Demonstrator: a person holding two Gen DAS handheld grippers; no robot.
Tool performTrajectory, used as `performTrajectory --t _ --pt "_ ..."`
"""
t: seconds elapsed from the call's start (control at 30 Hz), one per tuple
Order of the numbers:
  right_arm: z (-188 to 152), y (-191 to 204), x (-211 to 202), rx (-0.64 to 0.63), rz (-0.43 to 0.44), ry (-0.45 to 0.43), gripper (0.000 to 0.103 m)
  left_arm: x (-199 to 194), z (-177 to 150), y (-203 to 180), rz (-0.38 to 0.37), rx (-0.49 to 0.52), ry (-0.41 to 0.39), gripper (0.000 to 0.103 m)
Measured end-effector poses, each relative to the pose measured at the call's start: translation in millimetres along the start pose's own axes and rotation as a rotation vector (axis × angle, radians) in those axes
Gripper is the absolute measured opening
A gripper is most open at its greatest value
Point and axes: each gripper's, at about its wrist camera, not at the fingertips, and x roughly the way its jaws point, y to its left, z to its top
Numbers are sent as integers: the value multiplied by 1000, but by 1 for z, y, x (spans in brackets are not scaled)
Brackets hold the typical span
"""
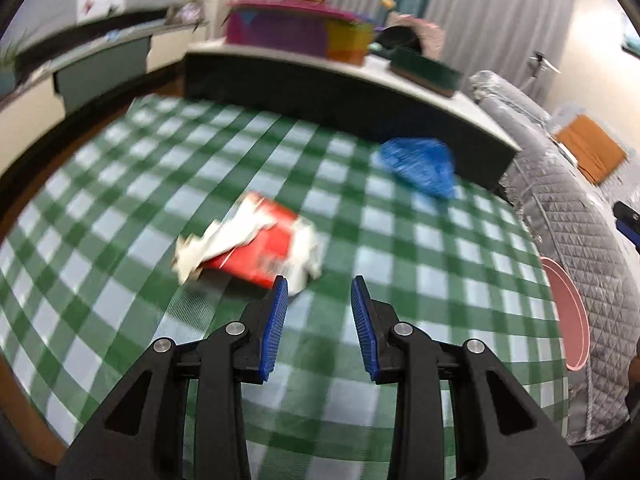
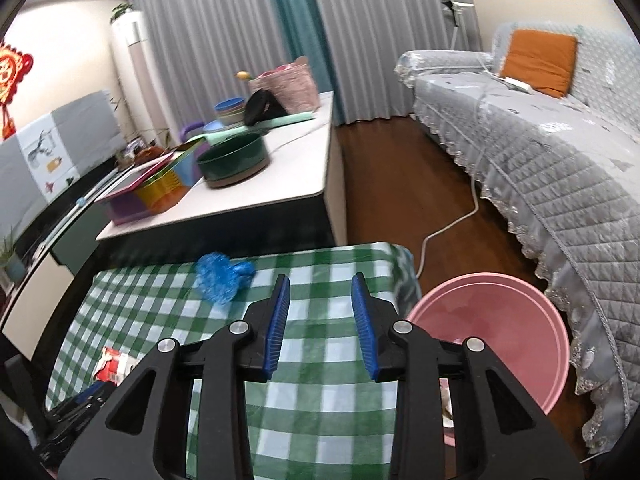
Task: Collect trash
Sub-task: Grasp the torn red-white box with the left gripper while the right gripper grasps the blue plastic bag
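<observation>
While a raised white counter (image 2: 280, 184) bounded the green checked tablecloth (image 1: 400, 360) at its far edge, nothing blocked either tool. The left gripper (image 1: 319, 292) stood open and empty, crumpled red-and-white packaging (image 1: 256, 248) just beyond its left pad. The right gripper (image 2: 320, 292), open and empty, had a blue wrapper (image 2: 222, 276) ahead-left and a pink bin (image 2: 500, 320) to its right.

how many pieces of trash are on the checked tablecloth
2. A crumpled red and white wrapper lies near the middle of the cloth; a crumpled blue bag lies by its far edge. More may be out of view.
</observation>
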Motion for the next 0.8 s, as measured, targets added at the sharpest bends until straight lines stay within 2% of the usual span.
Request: performTrajectory --t 0.03,0.1,0.2,0.33,0.37,0.43,0.47,0.53,0.63,0.8 --pt "-1 4 1 -7 1 2 33 5 -1 8 3 -23 15 39" --pt "-5 14 5 -24 5 8 33 13 -1 21 -5 -72 42 42" --pt "-10 28 11 -54 16 21 33 23 0 34 -16 -152 54 42" --pt "-18 44 19 -91 32 37 33 29 6 36 -39 -201 39 40" --pt "-20 49 22 -102 36 40 33 30 8 36 -43 -212 31 39" --pt "-24 57 28 -115 47 52 33 32 11 35 -45 -218 21 26" --pt "-26 60 31 -118 54 59 33 33 13 33 -38 -218 14 24" --pt "-30 67 39 -129 65 75 33 32 14 33 -28 -220 -5 13" --pt "-36 76 51 -145 75 95 33 31 22 31 -30 -209 -26 10" --pt "-45 96 74 -170 93 130 33 29 31 17 -17 -136 -54 6"
